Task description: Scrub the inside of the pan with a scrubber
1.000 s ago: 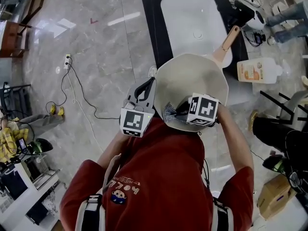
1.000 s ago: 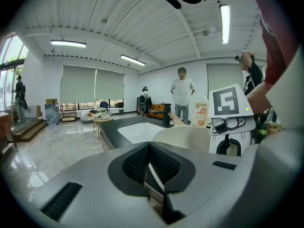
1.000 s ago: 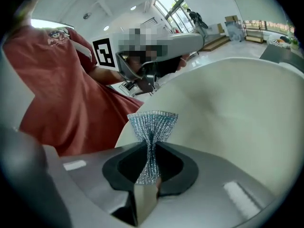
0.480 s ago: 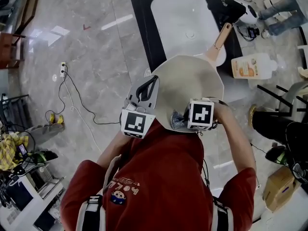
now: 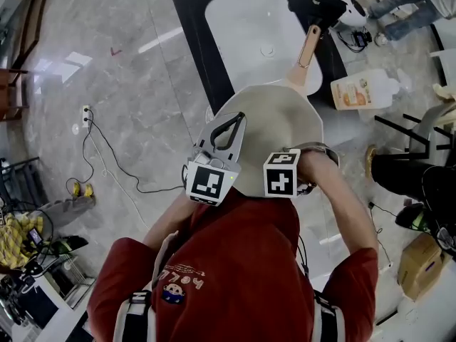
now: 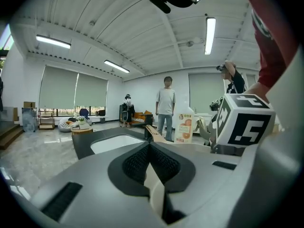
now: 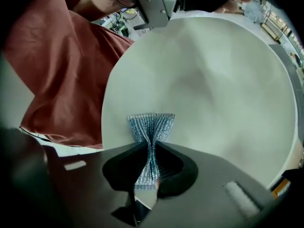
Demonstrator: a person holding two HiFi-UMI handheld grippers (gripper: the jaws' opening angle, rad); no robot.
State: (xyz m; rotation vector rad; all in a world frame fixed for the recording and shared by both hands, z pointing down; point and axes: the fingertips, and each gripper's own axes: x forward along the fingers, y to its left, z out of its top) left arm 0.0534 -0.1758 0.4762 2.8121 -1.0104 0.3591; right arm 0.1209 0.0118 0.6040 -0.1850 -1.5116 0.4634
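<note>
By the black counter [image 5: 191,27] with its white sink [image 5: 246,41] and soap bottle [image 5: 360,91], the left gripper [image 6: 151,151] clamps the pan [image 5: 274,123] by its rim. The right gripper [image 7: 151,148], under its marker cube [image 5: 281,174], pinches the scrubber [image 7: 151,126] inside.

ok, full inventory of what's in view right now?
pan: 1, cream, wooden handle, at the counter's edge below the sink
scrubber: 1, silvery blue, over the pan's inside
sink: 1, white, set in the counter
counter: 1, black, around the sink
soap bottle: 1, white with orange label, right of the pan handle
cable: 1, black, floor at left
cardboard box: 1, brown, floor at lower right
bystander: 1, white top, beyond the counter
left claw: grey, shut on the pan's rim
right claw: grey, shut on the scrubber
shirt: red, the person's own
</note>
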